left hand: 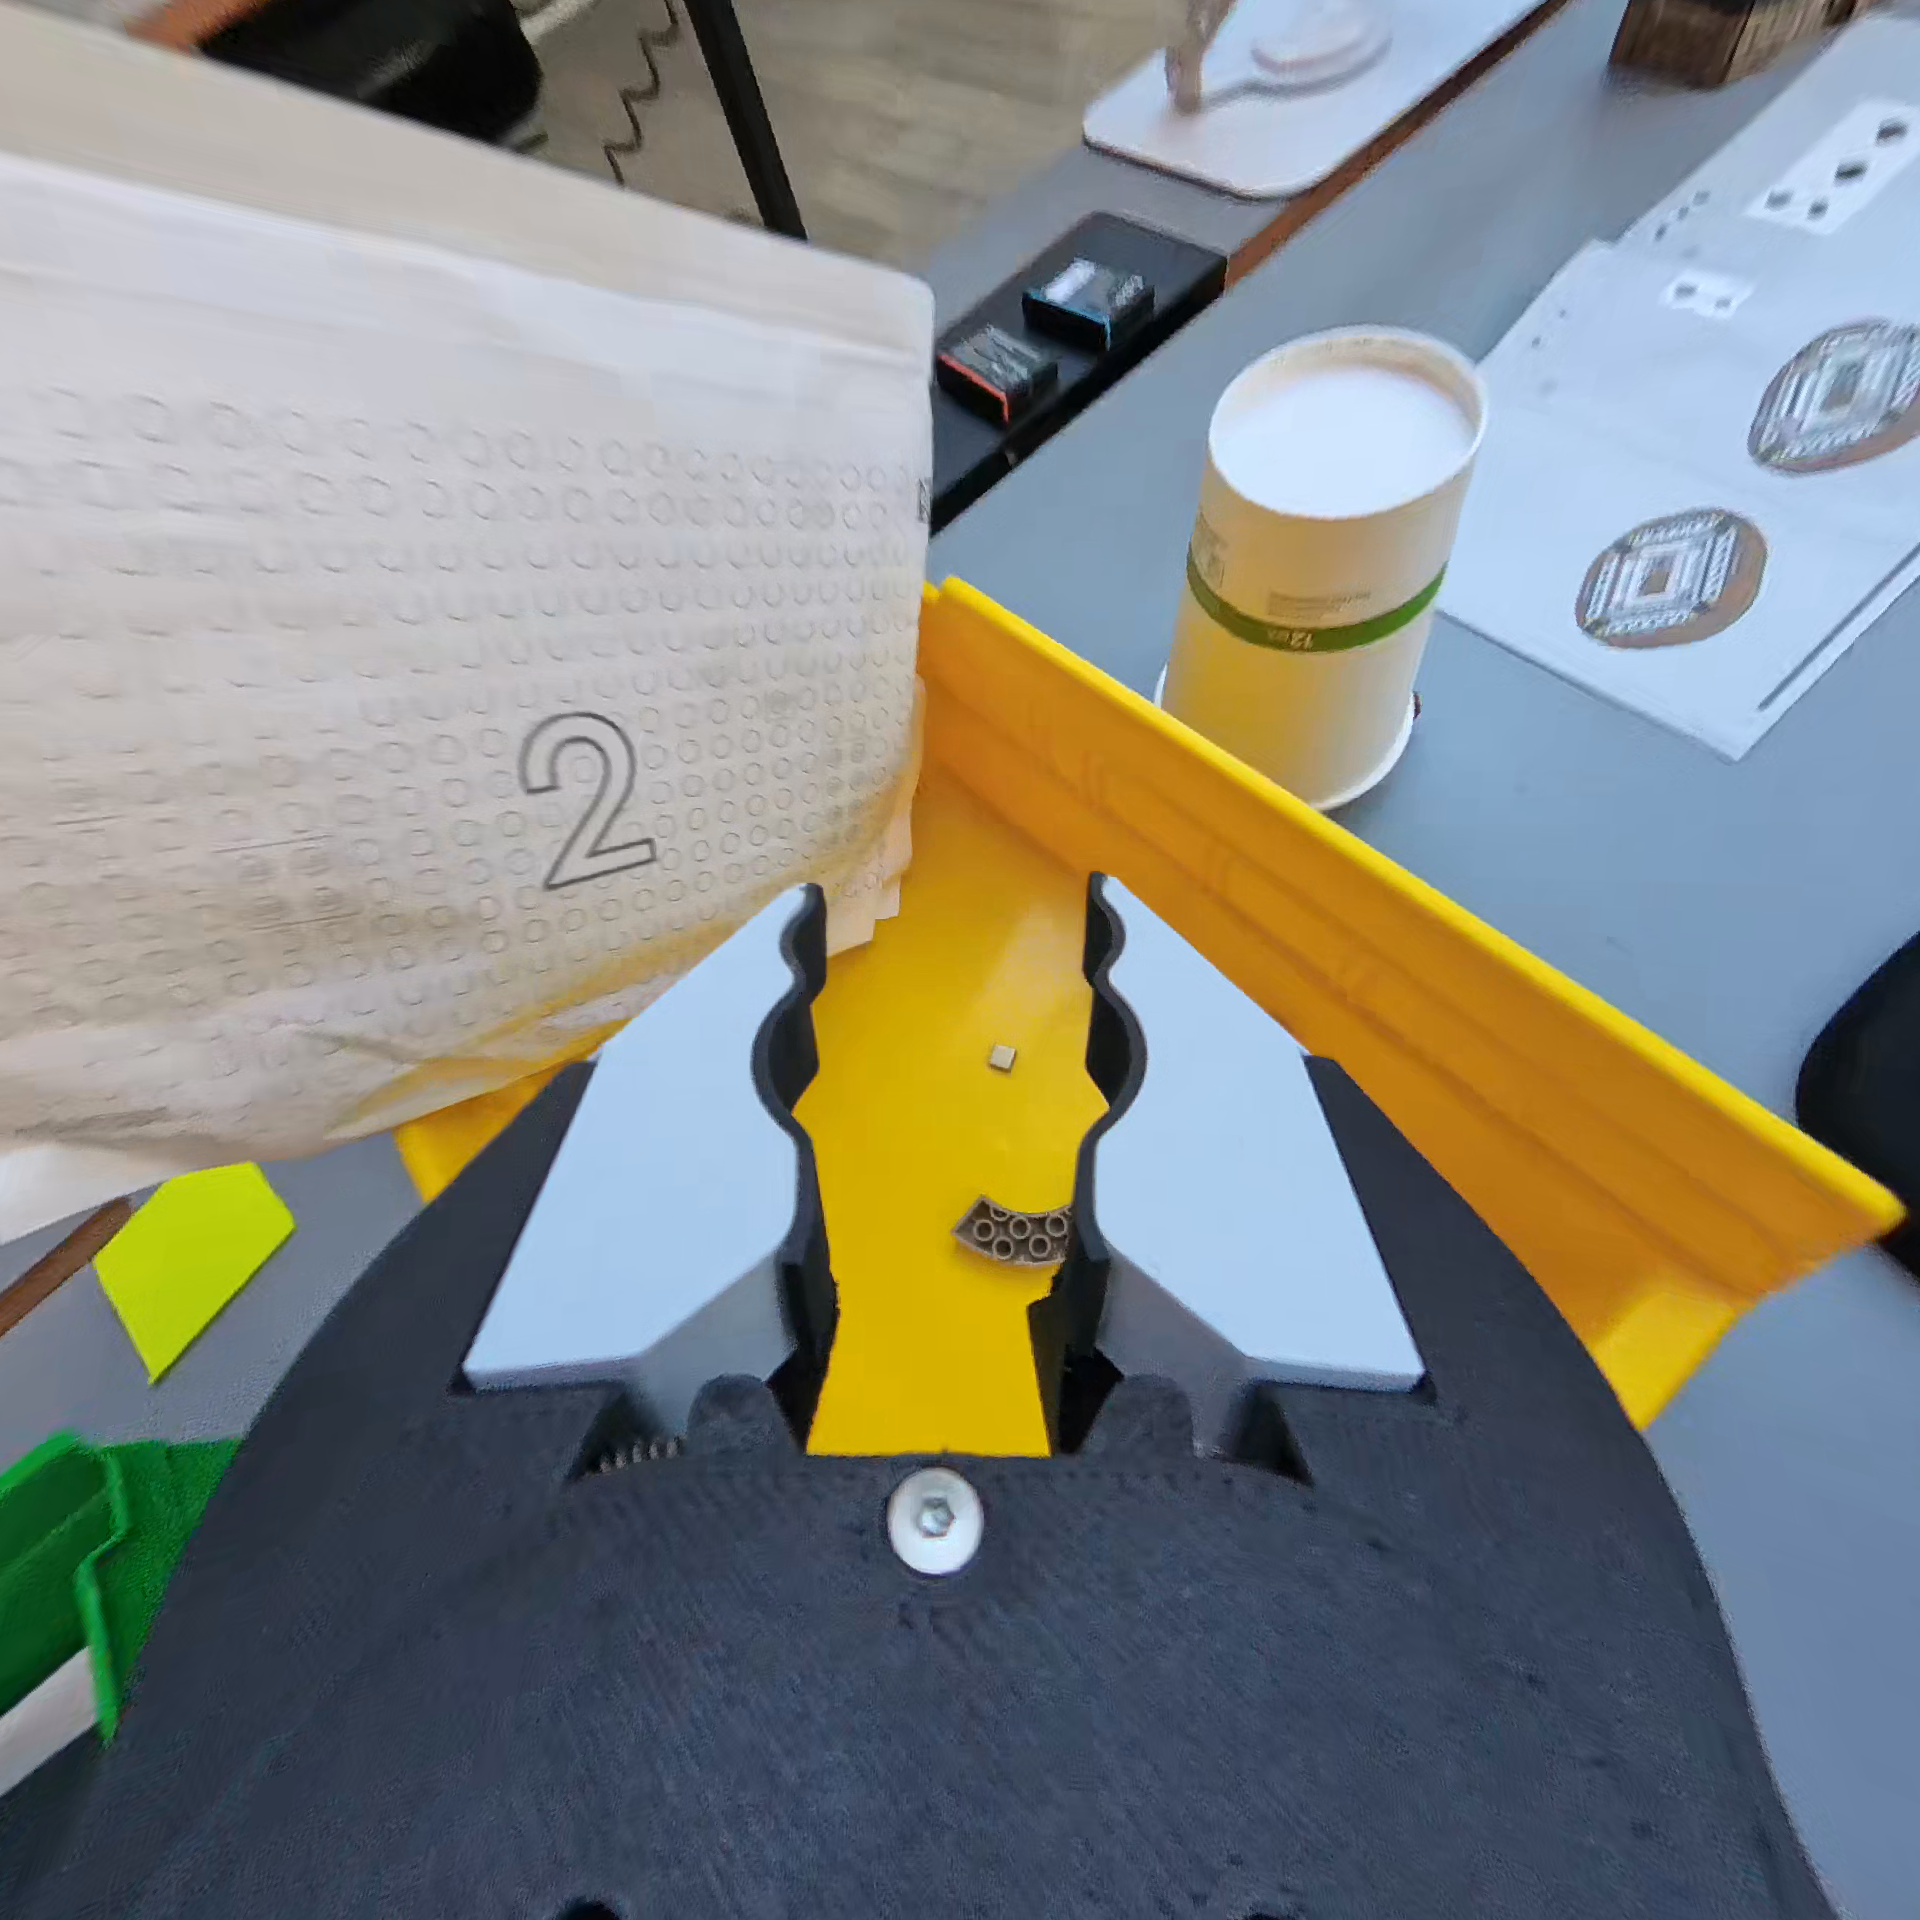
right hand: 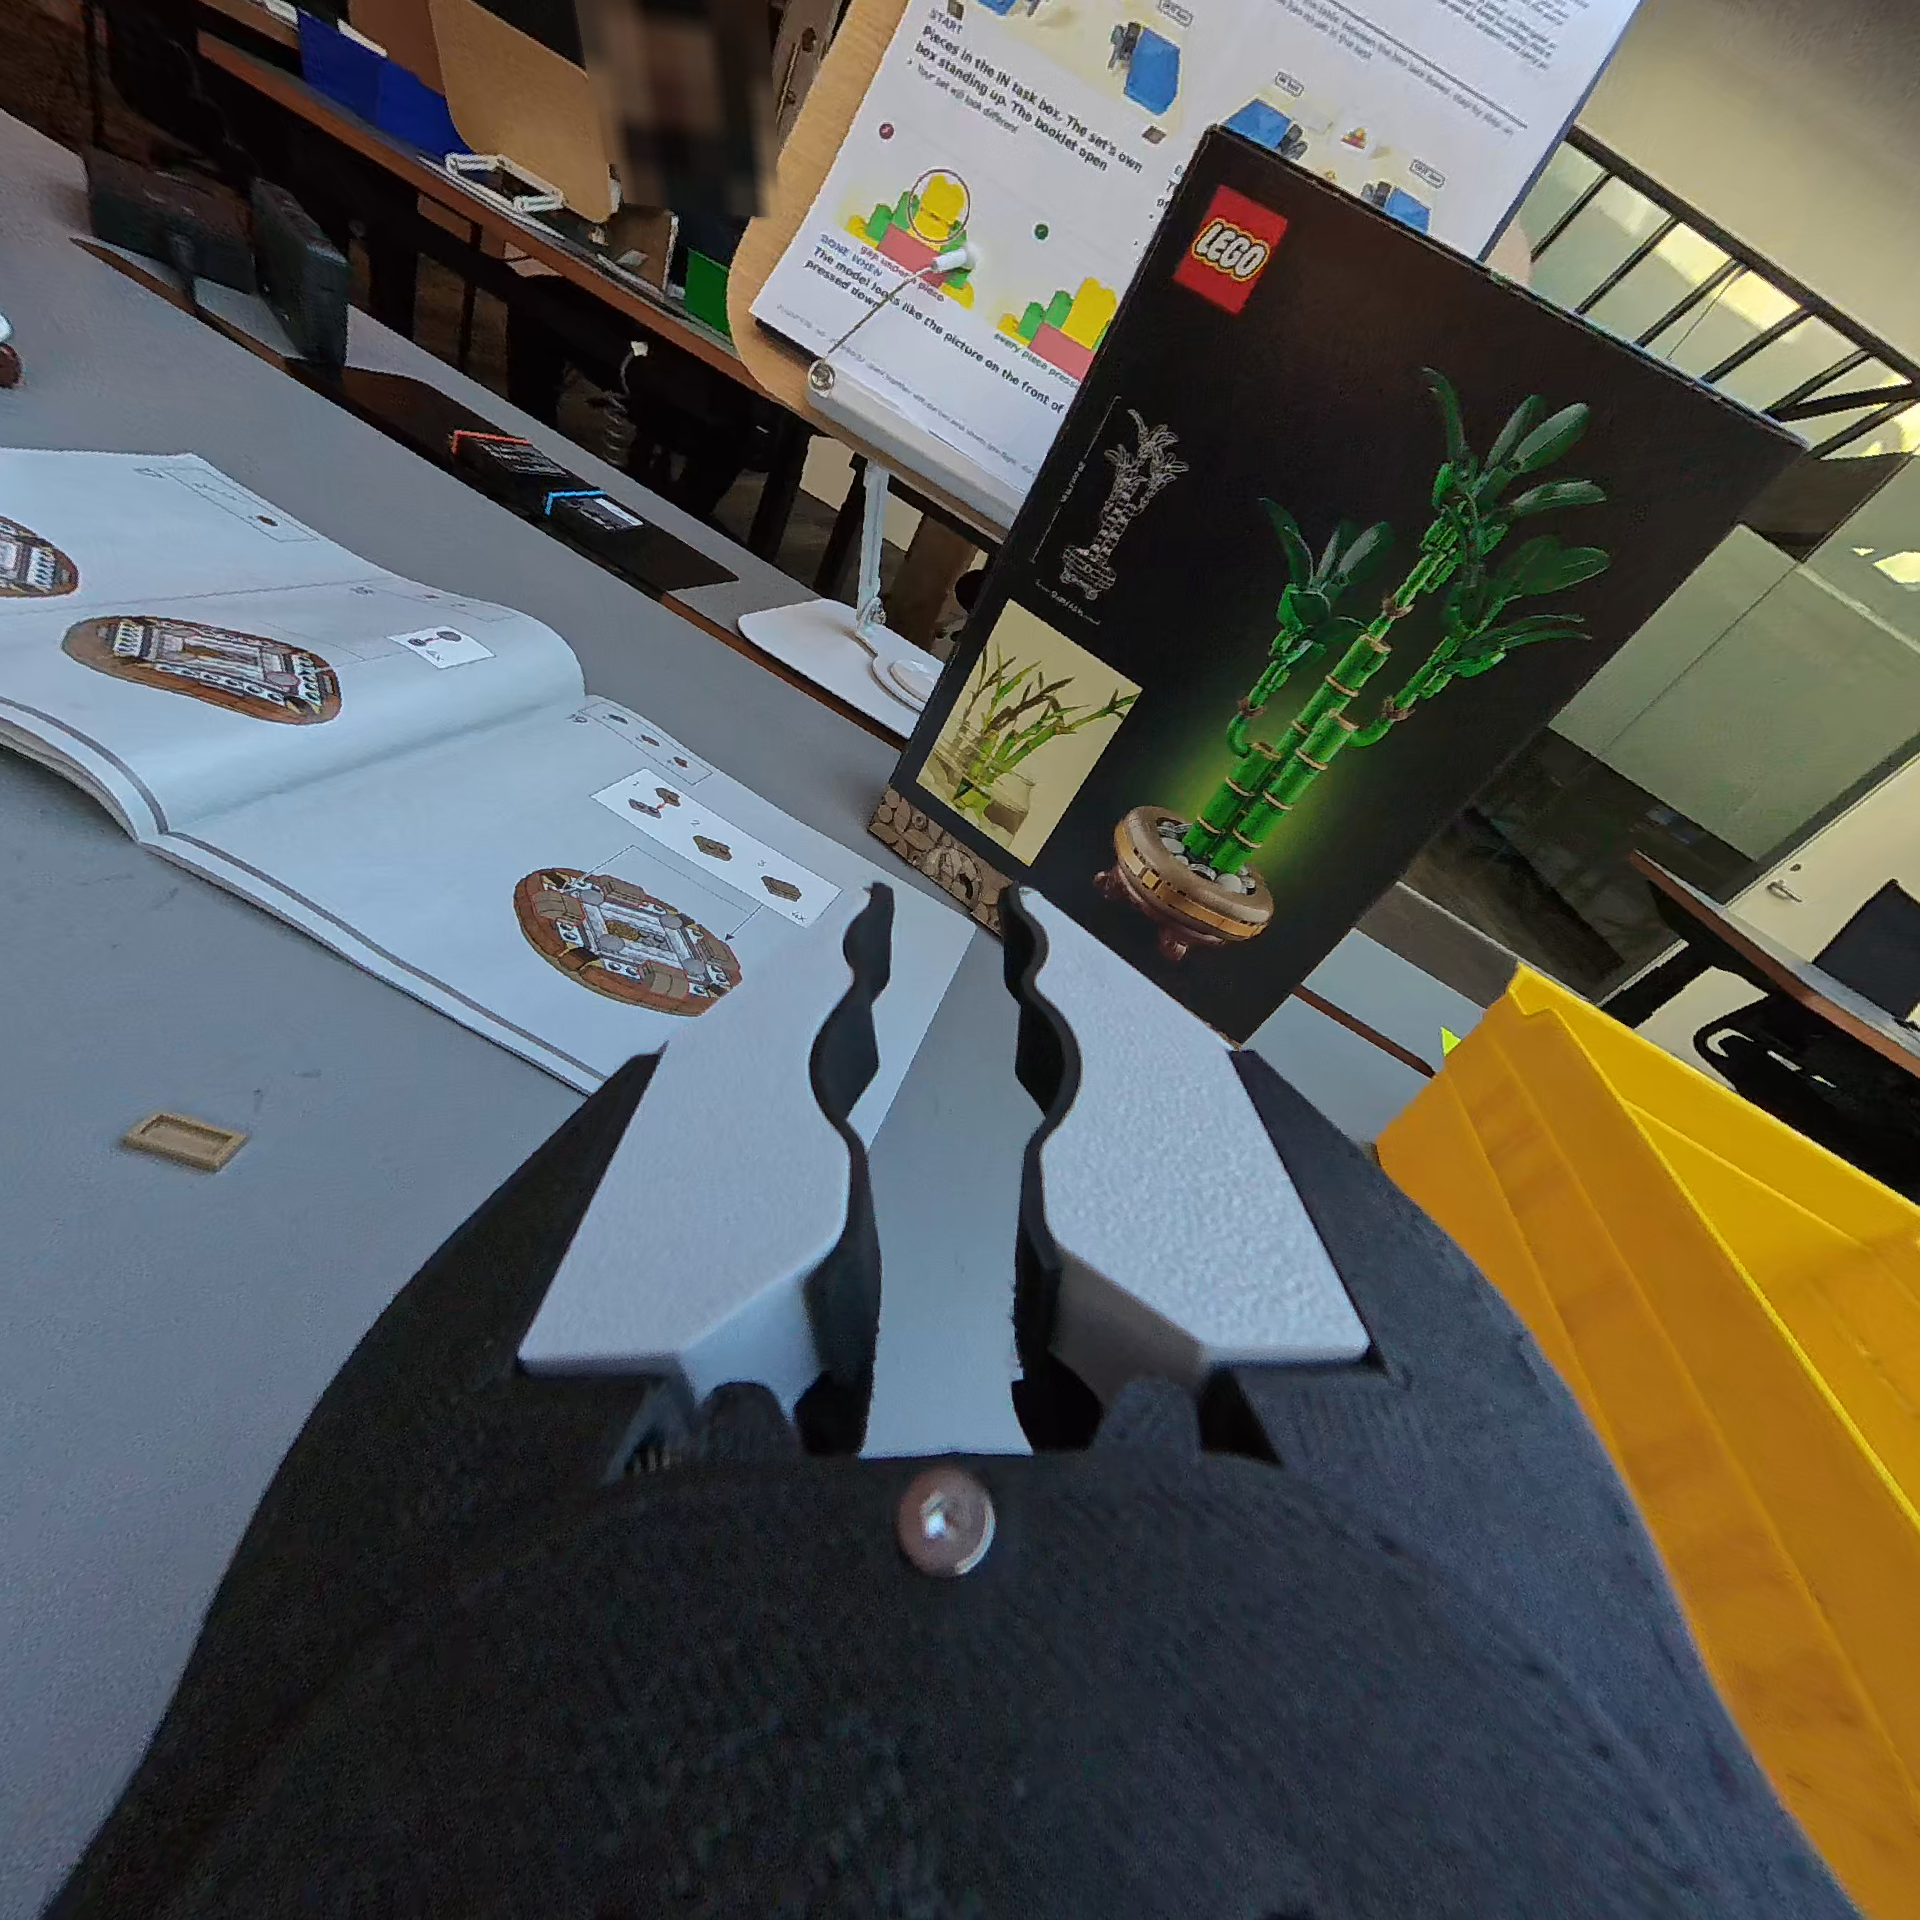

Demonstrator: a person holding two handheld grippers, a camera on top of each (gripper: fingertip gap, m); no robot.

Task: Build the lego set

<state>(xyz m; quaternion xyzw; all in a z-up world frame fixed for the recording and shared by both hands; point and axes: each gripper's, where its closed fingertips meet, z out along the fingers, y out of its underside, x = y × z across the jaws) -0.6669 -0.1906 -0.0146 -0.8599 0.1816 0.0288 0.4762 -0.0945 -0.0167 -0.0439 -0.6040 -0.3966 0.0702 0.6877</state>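
In the left wrist view my left gripper is open and empty above the floor of a yellow bin. A small tan square piece and a curved tan studded piece lie on the bin floor between my fingers. A white paper parts bag with a printed numeral hangs over the bin's left side, its lower corner beside my left fingertip. In the right wrist view my right gripper is open and empty, low over the grey table. A flat tan tile lies on the table to its left.
An open instruction booklet lies ahead left, also in the left wrist view. The set's box stands ahead. The yellow bin is at right. An upturned paper cup stands behind the bin. Green parts sit at left. Spacing between my two grippers at the tips: around 60 centimetres. The flat tan tile is about 15 centimetres from my right fingertips and 50 centimetres from my left.
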